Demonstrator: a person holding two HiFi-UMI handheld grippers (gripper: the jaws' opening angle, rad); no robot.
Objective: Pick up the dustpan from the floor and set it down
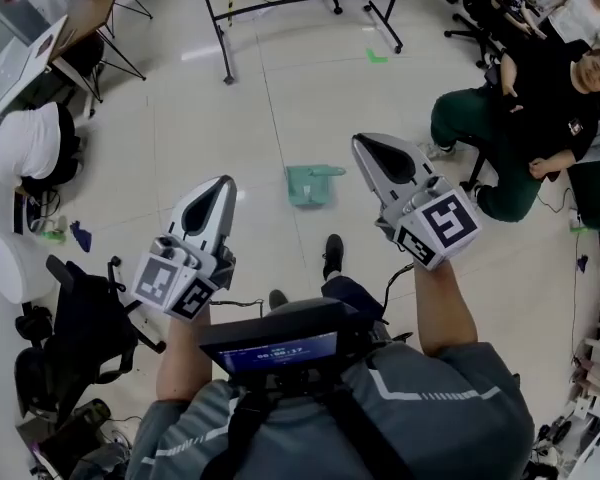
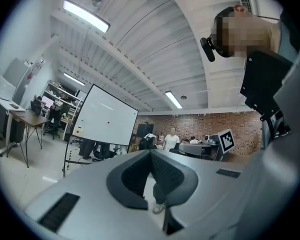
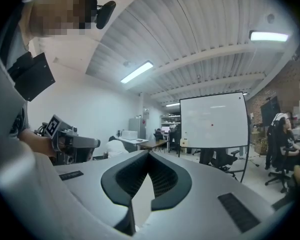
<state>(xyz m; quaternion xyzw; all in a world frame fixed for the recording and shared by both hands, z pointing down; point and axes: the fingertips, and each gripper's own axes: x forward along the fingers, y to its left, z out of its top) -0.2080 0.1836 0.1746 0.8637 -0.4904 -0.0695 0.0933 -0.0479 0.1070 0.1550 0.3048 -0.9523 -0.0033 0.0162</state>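
Right now both your left tongs (image 1: 218, 193) and right tongs (image 1: 373, 152) are closed tight on nothing. The pale green plastic dustpan (image 1: 310, 184) lies on the floor (image 1: 280, 98) beyond, between them; arriving closed would likely just shove it sliding away.

Count two grippers: one left gripper (image 1: 222, 182) and one right gripper (image 1: 361, 141). Add two marker cubes, one (image 1: 170, 280) on the left and one (image 1: 440, 226) on the right. Count one green dustpan (image 1: 313, 185), one green tape mark (image 1: 377, 56), one whiteboard (image 2: 105, 119), one chest screen (image 1: 282, 353) and two dark shoes (image 1: 332, 254).
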